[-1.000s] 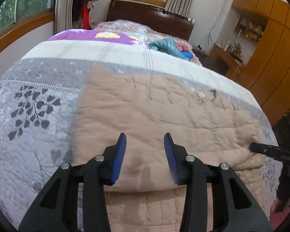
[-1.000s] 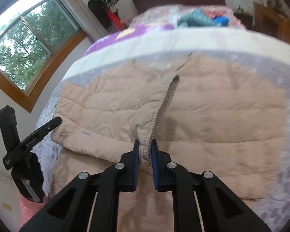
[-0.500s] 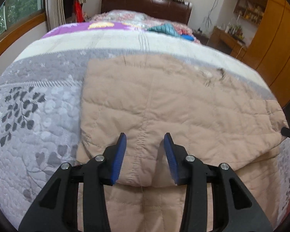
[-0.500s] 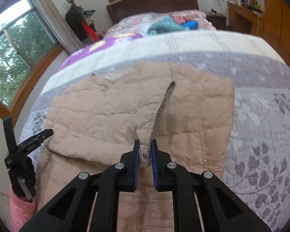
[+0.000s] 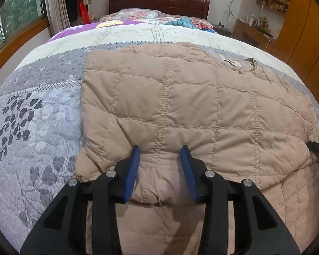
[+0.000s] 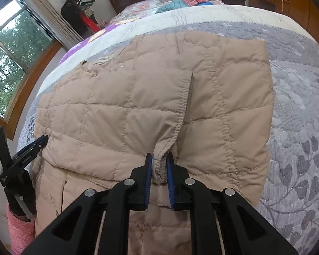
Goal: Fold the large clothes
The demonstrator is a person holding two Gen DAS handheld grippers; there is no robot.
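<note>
The tan quilted jacket (image 5: 191,106) lies flat on the bed (image 5: 38,114), over its grey leaf-patterned quilt, with one part folded over the rest. In the left wrist view its long axis runs across the bed from left to right, the collar with its label (image 5: 234,60) at the far right and a straight edge at the left. In the right wrist view the collar label (image 6: 103,60) sits at the far left, and a sleeve (image 6: 180,114) runs from the middle of the garment toward the camera, cuff nearest. The right gripper (image 6: 159,170) has its jaws pressed onto that cuff, pinching its ribbed end. The left gripper (image 5: 159,161) stands with jaws spread, just above the near folded edge; whether the tips touch the fabric I cannot tell. Compared with a second ago, the jacket fills more of both views and lies flatter, the sleeve is no longer lifted into a raised ridge, and the left jaws remain as wide apart as before.
</note>
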